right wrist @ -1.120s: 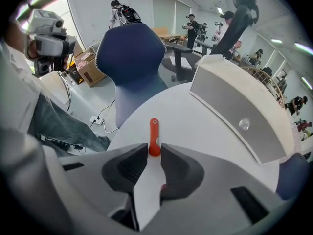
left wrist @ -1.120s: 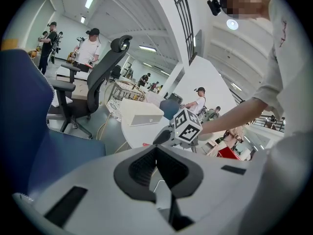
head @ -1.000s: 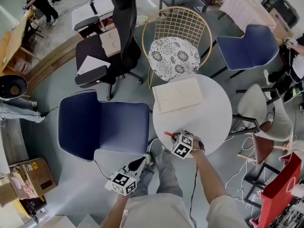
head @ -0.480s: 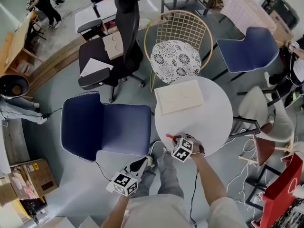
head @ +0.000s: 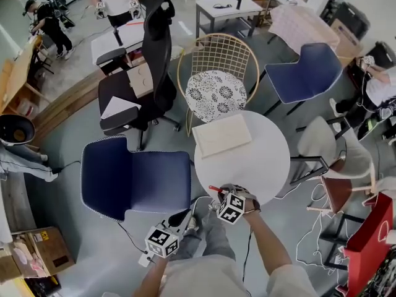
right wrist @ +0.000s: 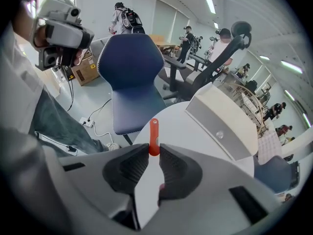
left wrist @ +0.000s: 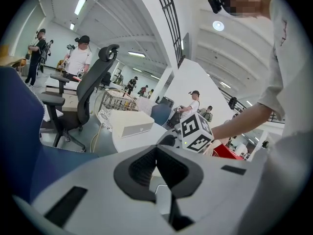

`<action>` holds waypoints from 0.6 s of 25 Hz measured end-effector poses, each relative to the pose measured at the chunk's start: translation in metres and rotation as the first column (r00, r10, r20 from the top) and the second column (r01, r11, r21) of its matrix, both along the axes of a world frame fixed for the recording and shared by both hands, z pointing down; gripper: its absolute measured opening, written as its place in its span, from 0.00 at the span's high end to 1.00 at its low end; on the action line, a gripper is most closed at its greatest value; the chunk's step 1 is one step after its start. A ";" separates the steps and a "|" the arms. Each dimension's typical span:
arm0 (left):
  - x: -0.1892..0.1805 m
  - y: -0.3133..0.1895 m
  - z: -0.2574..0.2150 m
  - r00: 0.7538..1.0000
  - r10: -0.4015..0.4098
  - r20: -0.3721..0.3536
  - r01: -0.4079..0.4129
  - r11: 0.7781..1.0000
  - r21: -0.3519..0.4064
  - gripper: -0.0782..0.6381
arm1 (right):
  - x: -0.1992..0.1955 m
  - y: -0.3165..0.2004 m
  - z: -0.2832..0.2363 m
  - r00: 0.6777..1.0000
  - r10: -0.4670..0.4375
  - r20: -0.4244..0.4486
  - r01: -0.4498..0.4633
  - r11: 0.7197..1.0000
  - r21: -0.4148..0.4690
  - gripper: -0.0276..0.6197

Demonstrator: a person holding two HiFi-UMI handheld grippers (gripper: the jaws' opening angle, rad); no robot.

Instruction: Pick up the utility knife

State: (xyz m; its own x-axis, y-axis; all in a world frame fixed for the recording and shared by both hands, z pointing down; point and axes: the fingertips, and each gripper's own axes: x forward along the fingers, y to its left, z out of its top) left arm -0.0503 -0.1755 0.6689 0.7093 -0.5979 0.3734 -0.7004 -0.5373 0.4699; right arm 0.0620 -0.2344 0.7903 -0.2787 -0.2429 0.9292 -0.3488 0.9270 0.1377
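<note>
We are pinching knife point(right wrist: 154, 129) near its middle in right gripper point(right wrist: 154, 152); likely light, stiff, slim, slippery plastic. Left gripper point(left wrist: 156, 148) closed, empty.

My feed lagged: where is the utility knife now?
In the right gripper view, the red utility knife is clamped in the right gripper, over the near edge of the round white table.
</note>
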 end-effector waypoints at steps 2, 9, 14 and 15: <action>-0.002 0.001 -0.005 1.000 0.003 -0.003 -0.003 1.000 0.015 0.87 | -0.002 0.005 -0.010 1.000 0.014 0.004 -0.014 1.000 0.021 0.83; 0.001 0.004 -0.026 0.999 0.035 -0.012 -0.034 0.996 0.085 0.87 | -0.010 0.021 -0.051 0.989 0.119 0.087 -0.127 0.987 0.095 0.83; 0.004 -0.002 -0.045 0.998 0.067 -0.012 -0.064 0.987 0.144 0.87 | -0.013 0.008 -0.102 0.822 0.404 0.401 -0.456 0.889 0.037 0.83; 0.005 -0.002 -0.048 0.997 0.073 -0.012 -0.070 0.986 0.153 0.87 | -0.011 0.004 -0.112 0.748 0.461 0.477 -0.526 0.850 0.003 0.83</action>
